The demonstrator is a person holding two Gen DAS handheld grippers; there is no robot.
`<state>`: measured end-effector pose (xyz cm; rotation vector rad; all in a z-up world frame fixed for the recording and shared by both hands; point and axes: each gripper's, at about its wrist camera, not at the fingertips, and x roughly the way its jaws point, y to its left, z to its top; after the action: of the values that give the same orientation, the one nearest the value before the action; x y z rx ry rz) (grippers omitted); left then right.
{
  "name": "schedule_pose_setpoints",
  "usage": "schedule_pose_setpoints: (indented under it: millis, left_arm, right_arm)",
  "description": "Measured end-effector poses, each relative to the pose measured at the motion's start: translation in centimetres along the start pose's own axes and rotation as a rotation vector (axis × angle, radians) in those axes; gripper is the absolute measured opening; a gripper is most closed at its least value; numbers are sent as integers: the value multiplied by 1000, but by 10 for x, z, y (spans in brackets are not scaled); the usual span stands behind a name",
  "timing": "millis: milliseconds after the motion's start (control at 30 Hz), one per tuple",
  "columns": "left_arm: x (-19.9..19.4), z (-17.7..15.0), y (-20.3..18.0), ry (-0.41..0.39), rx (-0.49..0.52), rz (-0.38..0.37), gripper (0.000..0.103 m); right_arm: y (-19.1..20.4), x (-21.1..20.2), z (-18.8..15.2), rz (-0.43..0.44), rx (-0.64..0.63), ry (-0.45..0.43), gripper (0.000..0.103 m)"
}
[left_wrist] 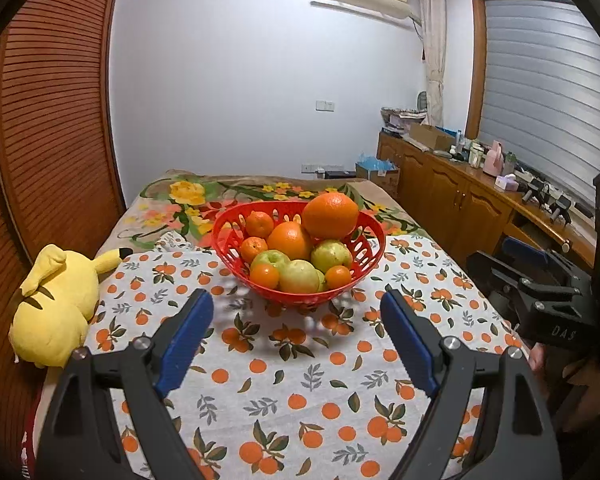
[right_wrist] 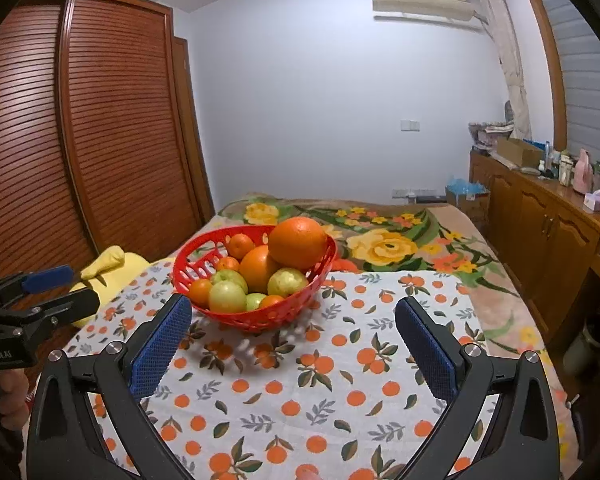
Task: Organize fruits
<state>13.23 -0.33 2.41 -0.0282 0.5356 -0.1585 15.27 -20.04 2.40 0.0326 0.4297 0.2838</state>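
Both my left tongs (left_wrist: 296, 312) and right tongs (right_wrist: 294, 316) gape empty at lower frame, short of the red basket (left_wrist: 364, 256) of fruit at centre.

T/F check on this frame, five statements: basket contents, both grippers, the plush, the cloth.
1. All fruit sits in the red basket. True.
2. The left gripper holds an orange. False: open, empty.
3. The right gripper is open. True.
4. The yellow plush lies inside the basket. False: it lies on the bed beside the orange-print cloth.
5. The largest orange is buried under green fruit. False: it tops the pile.
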Motion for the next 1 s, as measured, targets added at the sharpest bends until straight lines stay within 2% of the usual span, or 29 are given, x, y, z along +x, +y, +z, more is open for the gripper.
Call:
schedule_pose_setpoints:
  millis: [233,1000]
  left_arm:
    - [-14,-3,-3,-22,14,50,86]
    - [-41,-23,1,-14,-14,47,87]
  right_arm:
    - [3,-12,1,-1,3,-19,103]
    - [20,-44,-11,-2,-18,-43,103]
